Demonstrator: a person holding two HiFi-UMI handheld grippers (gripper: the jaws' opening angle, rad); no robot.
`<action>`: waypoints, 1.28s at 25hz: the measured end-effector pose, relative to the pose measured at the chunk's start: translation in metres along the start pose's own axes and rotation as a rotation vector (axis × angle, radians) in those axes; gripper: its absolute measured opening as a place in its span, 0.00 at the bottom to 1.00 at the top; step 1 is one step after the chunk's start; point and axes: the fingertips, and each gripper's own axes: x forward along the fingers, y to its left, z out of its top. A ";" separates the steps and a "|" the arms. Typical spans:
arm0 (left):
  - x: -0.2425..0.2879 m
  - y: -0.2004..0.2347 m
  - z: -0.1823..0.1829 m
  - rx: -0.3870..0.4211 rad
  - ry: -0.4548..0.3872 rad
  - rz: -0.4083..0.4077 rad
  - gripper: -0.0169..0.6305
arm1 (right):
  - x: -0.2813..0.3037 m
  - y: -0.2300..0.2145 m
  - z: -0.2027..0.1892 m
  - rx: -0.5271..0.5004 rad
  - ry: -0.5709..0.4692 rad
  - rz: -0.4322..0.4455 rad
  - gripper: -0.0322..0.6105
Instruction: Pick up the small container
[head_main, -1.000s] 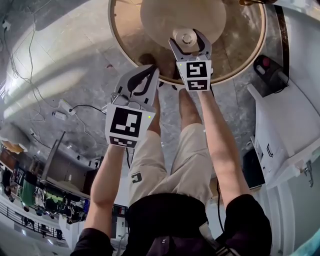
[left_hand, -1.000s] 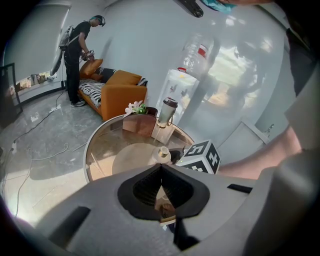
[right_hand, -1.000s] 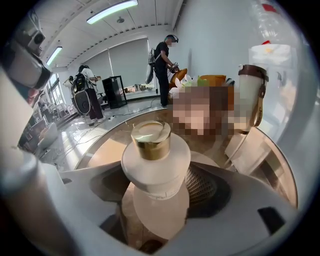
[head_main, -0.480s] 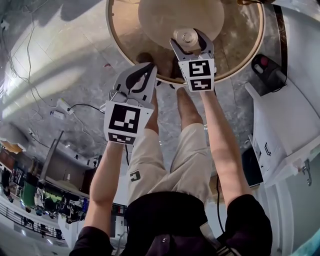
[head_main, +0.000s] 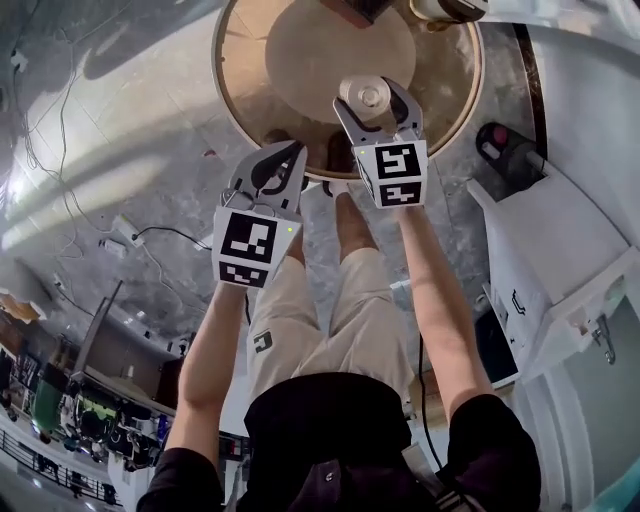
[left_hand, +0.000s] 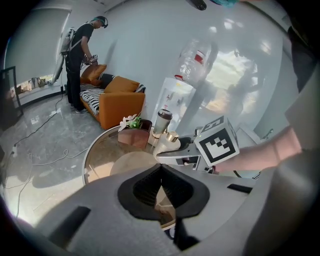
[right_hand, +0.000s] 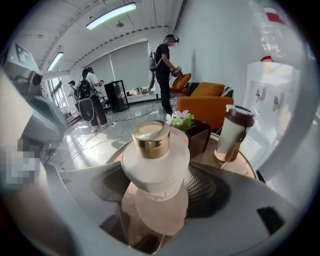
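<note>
Right gripper (head_main: 373, 92) is clamping the container (right_hand: 155, 165), a frosted bottle with a gold cap. It is sitting upright between the jaws at centre frame in the right gripper view, over the near part of the table (head_main: 226, 85). Left gripper (head_main: 278, 162) is hanging at the table's edge, lower left of the other, jaws together on nothing. Judgement: lifting straight up with the bottle vertical should avoid slip on its smooth wall. Cup (right_hand: 235, 131) is standing well behind.
</note>
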 end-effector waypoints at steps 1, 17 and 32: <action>-0.003 -0.004 0.007 0.002 -0.007 -0.001 0.05 | -0.009 -0.002 0.009 -0.004 -0.005 0.000 0.56; -0.063 -0.057 0.110 0.007 -0.116 0.046 0.05 | -0.146 -0.003 0.120 -0.010 -0.051 0.011 0.56; -0.138 -0.096 0.219 0.029 -0.272 0.091 0.05 | -0.260 -0.002 0.231 -0.027 -0.179 0.029 0.56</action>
